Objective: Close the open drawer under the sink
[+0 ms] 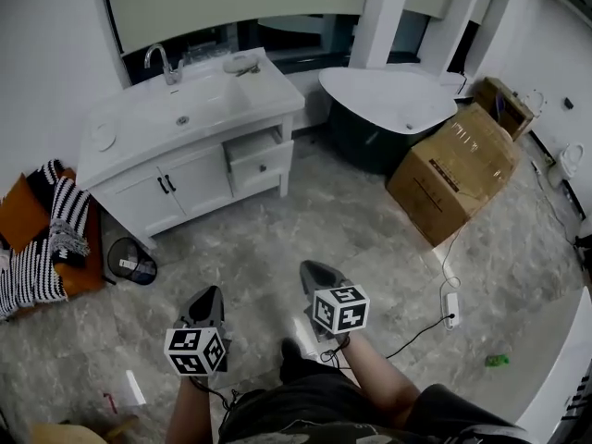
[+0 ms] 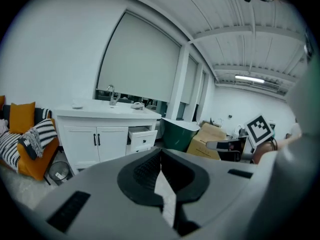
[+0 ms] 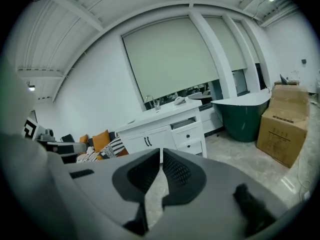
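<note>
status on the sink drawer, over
Shut, empty: left hand-held gripper, right hand-held gripper. Small white drawer under white sink open, untouched. Nothing blocks the path.

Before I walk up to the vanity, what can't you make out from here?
- Open drawer inside: head view too small, countertop overhangs it; gripper views look from too low.
- Green object on the floor: head view, too small to identify.
- Cardboard box print: head view, too small to read.
</note>
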{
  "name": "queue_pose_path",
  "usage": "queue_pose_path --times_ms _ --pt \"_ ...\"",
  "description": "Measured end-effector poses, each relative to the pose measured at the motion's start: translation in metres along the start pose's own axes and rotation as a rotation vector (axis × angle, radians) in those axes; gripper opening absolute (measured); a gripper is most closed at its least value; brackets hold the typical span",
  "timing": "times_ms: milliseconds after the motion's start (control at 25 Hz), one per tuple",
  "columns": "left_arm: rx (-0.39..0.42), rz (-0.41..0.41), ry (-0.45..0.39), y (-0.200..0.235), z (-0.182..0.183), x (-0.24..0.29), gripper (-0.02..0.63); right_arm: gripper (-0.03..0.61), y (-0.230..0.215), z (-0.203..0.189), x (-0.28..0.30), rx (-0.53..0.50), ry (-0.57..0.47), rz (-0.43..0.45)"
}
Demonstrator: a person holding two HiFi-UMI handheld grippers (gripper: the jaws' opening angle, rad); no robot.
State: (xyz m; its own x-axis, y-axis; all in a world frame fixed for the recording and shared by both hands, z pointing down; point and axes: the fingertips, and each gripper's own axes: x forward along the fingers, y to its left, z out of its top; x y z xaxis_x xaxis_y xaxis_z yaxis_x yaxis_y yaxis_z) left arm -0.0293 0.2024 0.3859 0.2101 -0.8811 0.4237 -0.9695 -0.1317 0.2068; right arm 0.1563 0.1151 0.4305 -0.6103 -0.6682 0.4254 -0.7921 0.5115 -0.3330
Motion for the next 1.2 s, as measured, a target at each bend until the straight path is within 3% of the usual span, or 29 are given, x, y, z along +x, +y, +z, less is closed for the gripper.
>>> queue_pose_path --times_ms 240,520,880,1200 --pt "-0.084 0.078 -0.011 0.019 0.012 0.028 0.015 0.034 -0.024 0.019 0.038 -0.016 0.025 0.043" --pt "-0.057 0.118 0.006 0.035 0.021 0.046 0.015 0.034 -0.031 0.015 0.066 0.004 0.069 0.062" --pt "-0.089 0.067 0.043 0.084 0.029 0.113 0.015 0.034 -0.04 0.029 0.121 0.006 0.088 0.012" --pt "-0.105 0.004 0.093 0.16 0.045 0.197 0.015 0.034 -0.058 0.044 0.208 0.022 0.103 -0.117"
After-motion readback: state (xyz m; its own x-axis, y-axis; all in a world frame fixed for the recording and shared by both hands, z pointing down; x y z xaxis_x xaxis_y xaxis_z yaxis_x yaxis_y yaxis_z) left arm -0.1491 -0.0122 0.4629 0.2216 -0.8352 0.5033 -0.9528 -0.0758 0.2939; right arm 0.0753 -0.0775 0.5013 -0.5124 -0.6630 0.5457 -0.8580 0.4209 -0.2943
